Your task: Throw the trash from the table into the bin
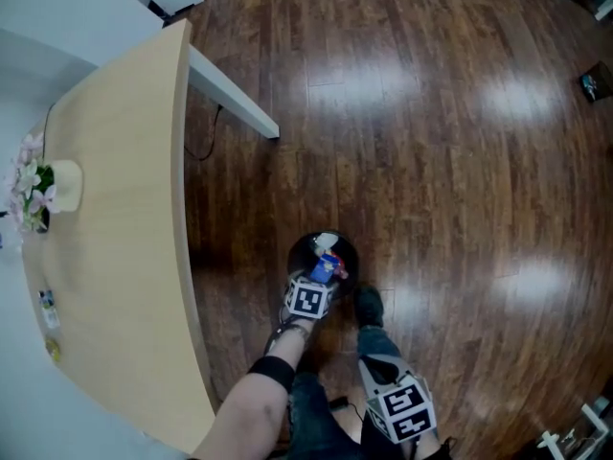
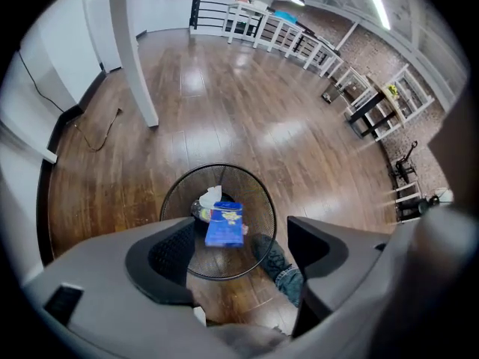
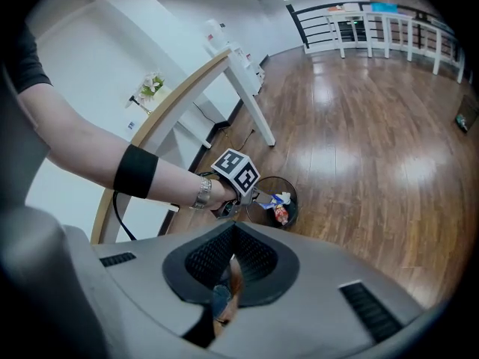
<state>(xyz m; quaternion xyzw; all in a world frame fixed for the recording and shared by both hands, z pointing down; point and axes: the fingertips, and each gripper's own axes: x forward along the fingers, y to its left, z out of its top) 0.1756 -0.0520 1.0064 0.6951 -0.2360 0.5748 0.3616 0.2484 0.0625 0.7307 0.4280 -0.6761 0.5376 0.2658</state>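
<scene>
Release over the wire bin (image 2: 258, 197)

My left gripper (image 2: 241, 251) hangs above it, fingers (image 2: 161, 264) spread, the blue packet (image 2: 224, 225) loose below them inside the rim. I'd stay centred until it settles. The right gripper (image 3: 233, 234) has its fingers (image 3: 262, 264) pressed together.

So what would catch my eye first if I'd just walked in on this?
The black wire bin on the glossy wooden floor, with a bright blue packet at its mouth. The left tongs hang wide open right above it, gripping nothing. Off to the left in the head view, a curved pale table carries a small pot of flowers.
</scene>
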